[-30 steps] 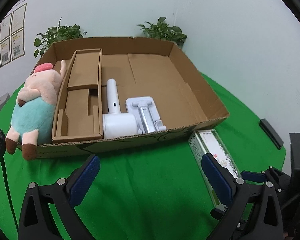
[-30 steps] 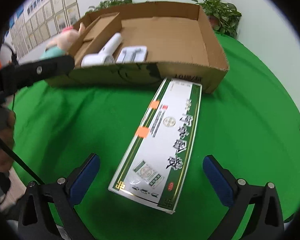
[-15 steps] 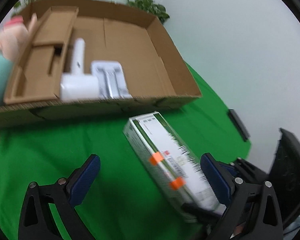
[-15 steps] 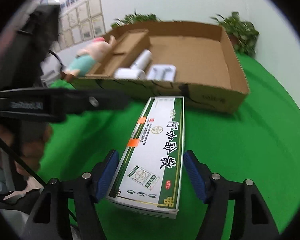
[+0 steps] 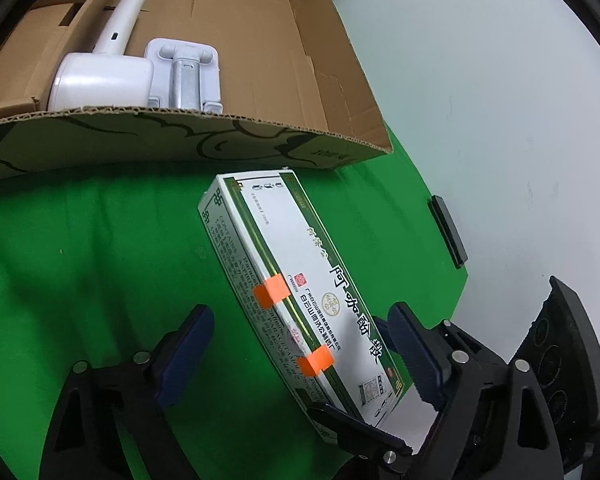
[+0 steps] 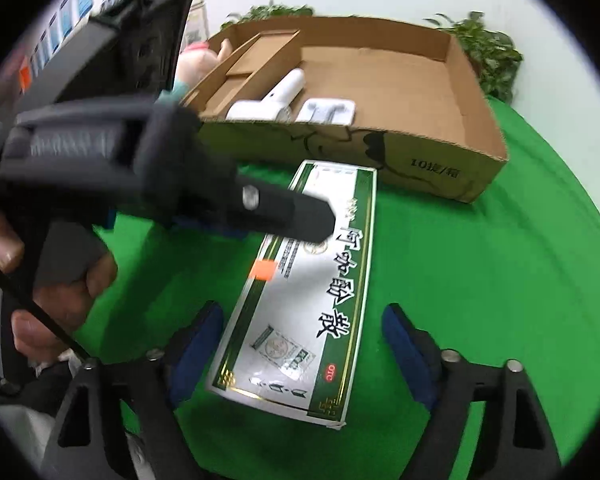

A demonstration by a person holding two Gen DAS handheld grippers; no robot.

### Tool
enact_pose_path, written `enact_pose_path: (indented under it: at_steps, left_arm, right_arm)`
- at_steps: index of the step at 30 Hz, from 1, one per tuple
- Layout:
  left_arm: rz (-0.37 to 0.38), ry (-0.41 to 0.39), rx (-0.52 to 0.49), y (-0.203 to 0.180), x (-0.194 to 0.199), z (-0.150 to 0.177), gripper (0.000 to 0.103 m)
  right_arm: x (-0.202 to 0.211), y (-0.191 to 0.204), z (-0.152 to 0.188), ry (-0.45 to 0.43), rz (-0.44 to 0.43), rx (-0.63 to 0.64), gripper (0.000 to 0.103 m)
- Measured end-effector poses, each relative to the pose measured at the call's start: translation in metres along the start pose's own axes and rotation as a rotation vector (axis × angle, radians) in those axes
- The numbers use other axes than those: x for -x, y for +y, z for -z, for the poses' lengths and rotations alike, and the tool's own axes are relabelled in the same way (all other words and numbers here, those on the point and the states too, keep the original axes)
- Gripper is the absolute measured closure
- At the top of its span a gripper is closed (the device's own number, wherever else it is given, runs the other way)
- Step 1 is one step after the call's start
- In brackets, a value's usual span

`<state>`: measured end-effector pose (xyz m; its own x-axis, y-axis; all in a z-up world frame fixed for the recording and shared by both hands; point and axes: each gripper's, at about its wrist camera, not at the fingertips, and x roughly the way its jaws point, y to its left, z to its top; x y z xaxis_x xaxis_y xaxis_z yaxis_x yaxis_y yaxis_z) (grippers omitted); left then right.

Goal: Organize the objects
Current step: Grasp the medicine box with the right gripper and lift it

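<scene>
A long white and green box [image 5: 300, 280] with orange tape tabs lies on the green cloth, in front of the cardboard tray. My left gripper [image 5: 300, 356] straddles its middle with the jaws closing. The left pad stands well off the box and the right pad sits close beside it. My right gripper [image 6: 302, 350] straddles the near end of the box [image 6: 312, 308]; its jaws are closing too, with a thin gap at each pad. In the right wrist view a black finger of the left gripper [image 6: 284, 212] crosses above the box.
The cardboard tray [image 5: 180, 120] holds a white handheld device [image 5: 100, 84] and a white stand [image 5: 184, 72]. A plush pig [image 6: 196, 60] leans at the tray's far left. A flat black object [image 5: 448, 236] lies near the cloth's edge. A person's hand [image 6: 40, 280] holds the left gripper.
My left gripper swung down and right from facing the tray until the box lies between its jaws. The right jaws narrowed around the box's near end.
</scene>
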<state>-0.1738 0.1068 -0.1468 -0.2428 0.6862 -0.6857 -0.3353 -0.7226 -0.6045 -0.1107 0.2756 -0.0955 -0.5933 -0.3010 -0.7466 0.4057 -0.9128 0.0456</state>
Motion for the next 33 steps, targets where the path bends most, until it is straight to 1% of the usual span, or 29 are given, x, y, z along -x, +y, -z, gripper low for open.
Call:
enact_pose_path:
  at_steps: [2,3,7,10,12,16,23,26,28,33]
  left_arm:
    - [0.006,0.008,0.000,0.001,-0.001,0.002,0.023]
    - [0.008,0.011,0.004,0.002,-0.002,0.002,0.025]
    - [0.024,0.013,0.022,0.007,-0.002,0.003,0.027]
    - [0.029,0.017,0.039,0.011,-0.001,0.005,0.038]
    - [0.021,0.018,0.040,0.014,0.001,0.006,0.045]
    - [0.022,0.001,0.040,0.009,0.006,0.012,0.048]
    - [0.028,-0.060,0.007,-0.003,0.024,0.008,0.058]
    - [0.041,-0.103,-0.013,-0.011,0.040,0.000,0.060]
    - [0.036,-0.138,-0.052,-0.021,0.054,-0.009,0.061]
    - [0.025,-0.209,-0.125,-0.044,0.087,-0.035,0.063]
  right_arm:
    - [0.001,0.003,0.001,-0.005,-0.001,-0.001,0.036]
    - [0.001,0.003,0.001,-0.004,-0.014,-0.007,0.036]
    - [0.003,-0.005,0.000,-0.004,-0.104,-0.101,0.037]
    - [0.003,-0.015,0.000,-0.003,-0.177,-0.176,0.037]
    - [0.004,-0.016,0.000,-0.004,-0.197,-0.194,0.037]
    - [0.007,-0.008,0.000,-0.012,-0.178,-0.164,0.037]
    - [0.015,-0.003,-0.004,-0.053,-0.142,-0.163,0.039]
    - [0.025,-0.002,-0.012,-0.106,-0.135,-0.154,0.039]
    - [0.033,0.000,-0.018,-0.142,-0.130,-0.141,0.039]
    - [0.052,0.002,-0.048,-0.238,-0.111,-0.094,0.040]
